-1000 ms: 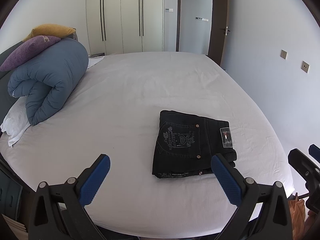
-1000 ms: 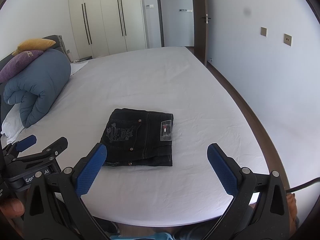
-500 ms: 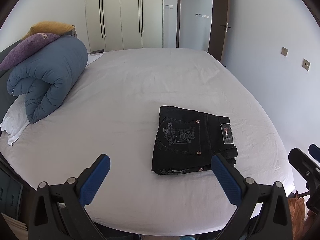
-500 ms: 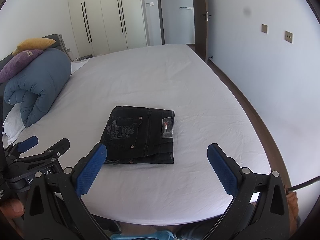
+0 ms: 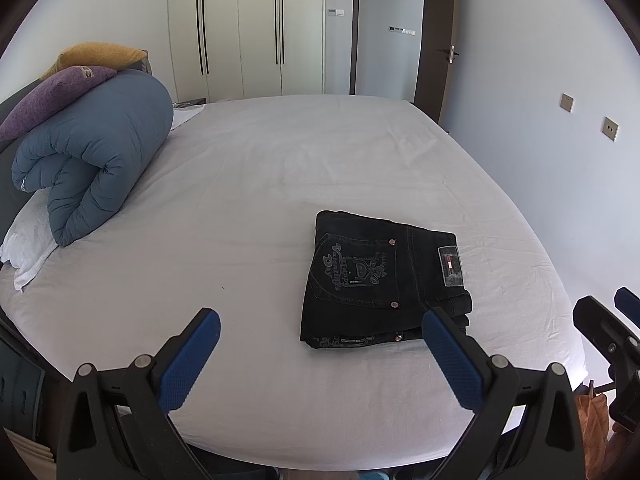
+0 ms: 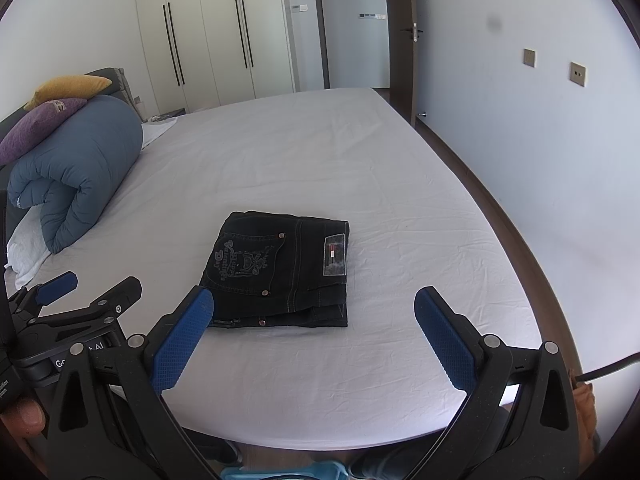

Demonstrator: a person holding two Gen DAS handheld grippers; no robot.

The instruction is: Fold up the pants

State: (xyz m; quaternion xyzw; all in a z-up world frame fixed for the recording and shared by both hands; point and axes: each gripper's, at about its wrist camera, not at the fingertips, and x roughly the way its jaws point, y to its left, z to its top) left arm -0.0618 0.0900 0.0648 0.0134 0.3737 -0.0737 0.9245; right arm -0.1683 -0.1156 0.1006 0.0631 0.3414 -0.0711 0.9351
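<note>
A pair of black jeans [image 5: 380,276] lies folded into a compact rectangle on the white bed sheet [image 5: 280,168], back pocket embroidery and waist label facing up. It also shows in the right wrist view [image 6: 280,272]. My left gripper [image 5: 320,356] is open and empty, held above the bed's near edge, just short of the jeans. My right gripper [image 6: 314,340] is open and empty, also near the front edge, with the jeans lying ahead of its left finger. The left gripper shows at the left of the right wrist view [image 6: 88,296].
A rolled blue duvet [image 5: 92,160] with a purple pillow [image 5: 52,96] and a yellow pillow [image 5: 100,54] lies at the bed's left. White wardrobes [image 5: 244,28] and an open door [image 5: 436,40] stand behind. A wall [image 6: 540,140] runs along the right.
Both grippers have pulled back and risen slightly from the bed, so the folded jeans sit a little farther away. The jeans have not moved. Both grippers stay open.
</note>
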